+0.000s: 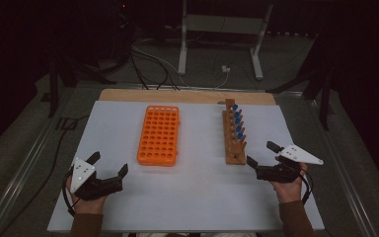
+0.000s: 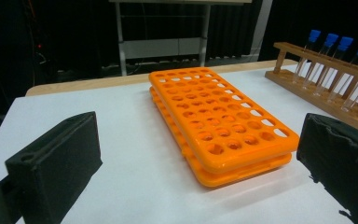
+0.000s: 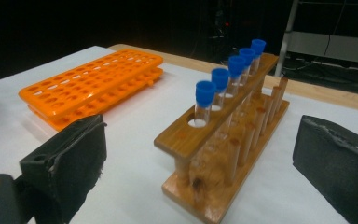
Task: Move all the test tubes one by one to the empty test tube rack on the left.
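An orange tube rack (image 1: 159,135) with many empty holes lies flat on the white table top (image 1: 192,187), left of centre. To its right stands a wooden rack (image 1: 234,134) holding several clear tubes with blue caps (image 1: 237,120). My left gripper (image 1: 109,165) rests near the front left corner, open and empty, pointing toward the orange rack (image 2: 219,119). My right gripper (image 1: 262,153) sits at the front right, open and empty, just beside the near end of the wooden rack (image 3: 223,140). Blue-capped tubes (image 3: 205,100) stand upright in a row there.
A bare wooden strip (image 1: 187,96) edges the far side of the table. Beyond it are a white metal stand (image 1: 222,34) and cables (image 1: 153,64) on a dark floor. A metal rail (image 1: 24,158) runs along the left side.
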